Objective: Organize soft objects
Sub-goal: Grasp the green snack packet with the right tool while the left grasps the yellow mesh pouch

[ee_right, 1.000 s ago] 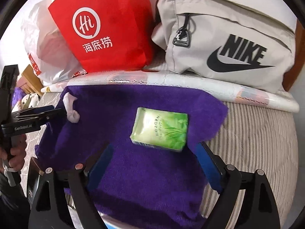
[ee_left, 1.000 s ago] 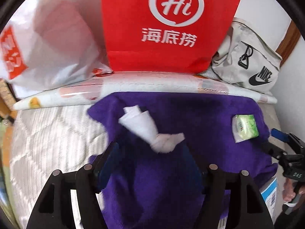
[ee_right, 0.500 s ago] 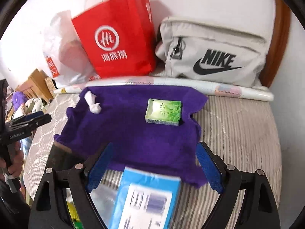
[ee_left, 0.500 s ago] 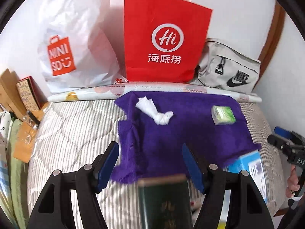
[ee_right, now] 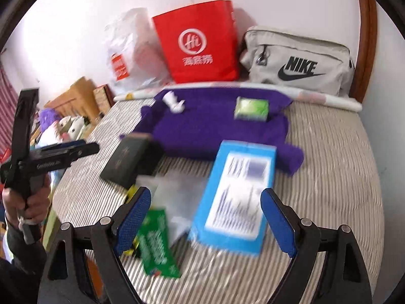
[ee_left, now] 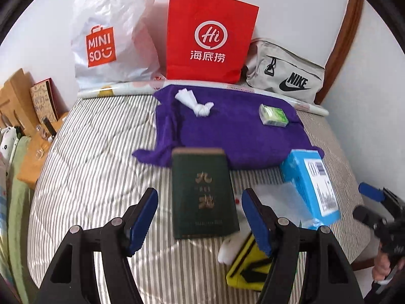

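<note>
Toward the bed's head edge, the purple towel (ee_left: 227, 131) carries a knotted tissue (ee_left: 195, 101) and tissue pack (ee_left: 273, 115). Both the left tool (ee_left: 200, 217) and right tool (ee_right: 205, 217) hover spread, empty; approach low, pinching one soft item squarely.

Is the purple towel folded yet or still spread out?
Spread out, rumpled: the purple towel lies open on the bed, left edge bunched.

Both grippers pulled back from the purple towel (ee_left: 227, 131). Newly in view: dark green book (ee_left: 202, 192), blue box (ee_left: 311, 185), yellow packet (ee_left: 248, 266).
</note>
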`<state>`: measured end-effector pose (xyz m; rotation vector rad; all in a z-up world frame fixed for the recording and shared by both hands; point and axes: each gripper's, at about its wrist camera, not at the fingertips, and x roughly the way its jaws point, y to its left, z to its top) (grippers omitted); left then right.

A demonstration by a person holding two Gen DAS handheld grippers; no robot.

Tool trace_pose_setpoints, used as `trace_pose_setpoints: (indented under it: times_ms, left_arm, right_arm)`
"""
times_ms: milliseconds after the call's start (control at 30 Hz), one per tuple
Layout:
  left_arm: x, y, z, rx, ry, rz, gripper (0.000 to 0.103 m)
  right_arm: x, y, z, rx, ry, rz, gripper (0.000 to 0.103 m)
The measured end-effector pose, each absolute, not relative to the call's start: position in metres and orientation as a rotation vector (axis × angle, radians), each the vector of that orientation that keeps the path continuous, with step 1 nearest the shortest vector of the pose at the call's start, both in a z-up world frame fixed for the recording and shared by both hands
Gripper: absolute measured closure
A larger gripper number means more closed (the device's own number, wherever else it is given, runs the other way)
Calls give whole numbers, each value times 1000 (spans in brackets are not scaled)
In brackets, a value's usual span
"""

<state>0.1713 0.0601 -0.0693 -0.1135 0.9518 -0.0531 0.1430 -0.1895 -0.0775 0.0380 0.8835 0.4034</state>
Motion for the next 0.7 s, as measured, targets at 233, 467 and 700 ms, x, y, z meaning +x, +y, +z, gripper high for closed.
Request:
trace_pose_setpoints:
  times_ms: [233, 467, 700]
  left_arm:
    - [140, 65, -83, -110, 940, -49, 36]
    - [122, 78, -99, -144, 963, -38, 36]
    - [115, 85, -113, -155, 992, -49, 36]
  right_arm:
    - [99, -169, -102, -5, 858, 519, 17]
    - [100, -148, -149, 30, 949, 536, 32]
    - [104, -136, -168, 41, 975, 535, 33]
